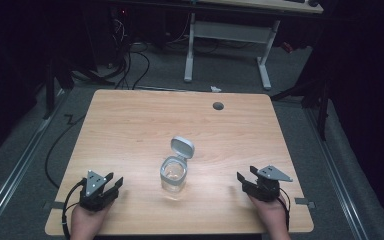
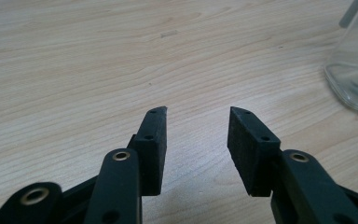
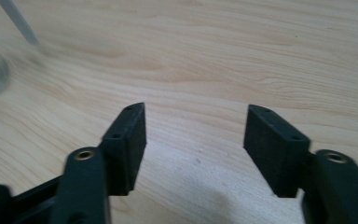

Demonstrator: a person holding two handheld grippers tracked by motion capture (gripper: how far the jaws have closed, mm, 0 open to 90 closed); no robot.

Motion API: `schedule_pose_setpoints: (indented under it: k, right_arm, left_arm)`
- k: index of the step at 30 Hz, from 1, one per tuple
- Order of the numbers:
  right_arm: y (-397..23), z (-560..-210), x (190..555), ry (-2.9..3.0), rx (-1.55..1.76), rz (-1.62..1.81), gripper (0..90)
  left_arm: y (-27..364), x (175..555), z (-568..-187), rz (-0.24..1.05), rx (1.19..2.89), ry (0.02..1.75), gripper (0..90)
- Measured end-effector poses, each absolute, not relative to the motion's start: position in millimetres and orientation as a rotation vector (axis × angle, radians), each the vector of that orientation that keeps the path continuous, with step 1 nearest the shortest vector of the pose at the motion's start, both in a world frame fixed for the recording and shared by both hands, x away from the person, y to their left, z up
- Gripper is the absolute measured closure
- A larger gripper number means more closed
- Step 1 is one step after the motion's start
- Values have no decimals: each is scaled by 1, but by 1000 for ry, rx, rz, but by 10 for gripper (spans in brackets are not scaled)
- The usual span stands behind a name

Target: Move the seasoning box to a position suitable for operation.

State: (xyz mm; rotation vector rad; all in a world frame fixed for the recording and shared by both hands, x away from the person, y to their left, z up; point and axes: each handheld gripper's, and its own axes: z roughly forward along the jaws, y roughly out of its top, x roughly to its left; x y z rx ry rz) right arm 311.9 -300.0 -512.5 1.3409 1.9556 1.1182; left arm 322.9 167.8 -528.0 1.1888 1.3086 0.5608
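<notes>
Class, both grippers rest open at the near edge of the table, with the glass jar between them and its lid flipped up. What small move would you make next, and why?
Probably bring the left gripper in toward the glass jar to steady it. Its jaws are apart and hold nothing, the jar stands free between both grippers, and its hinged lid is up, so closing it with the right gripper would likely need a braced body first.
</notes>
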Motion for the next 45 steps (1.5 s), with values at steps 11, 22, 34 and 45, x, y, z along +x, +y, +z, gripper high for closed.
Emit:
schedule_pose_setpoints:
  k: [11,22,34,45]
  right_arm:
    - [-297,-520,305,1956,1314,1083,521]
    - [-282,-521,304,1971,1226,1083,540]
    - [-283,-520,301,1983,1225,1080,619]
    - [-290,-520,300,2001,1324,1088,686]
  left_arm:
    - [156,331,-527,565,1223,1277,479]
    - [150,326,-527,500,1236,1261,495]
    - [133,323,-528,433,1264,1211,545]
    - [91,322,-529,402,1308,1169,624]
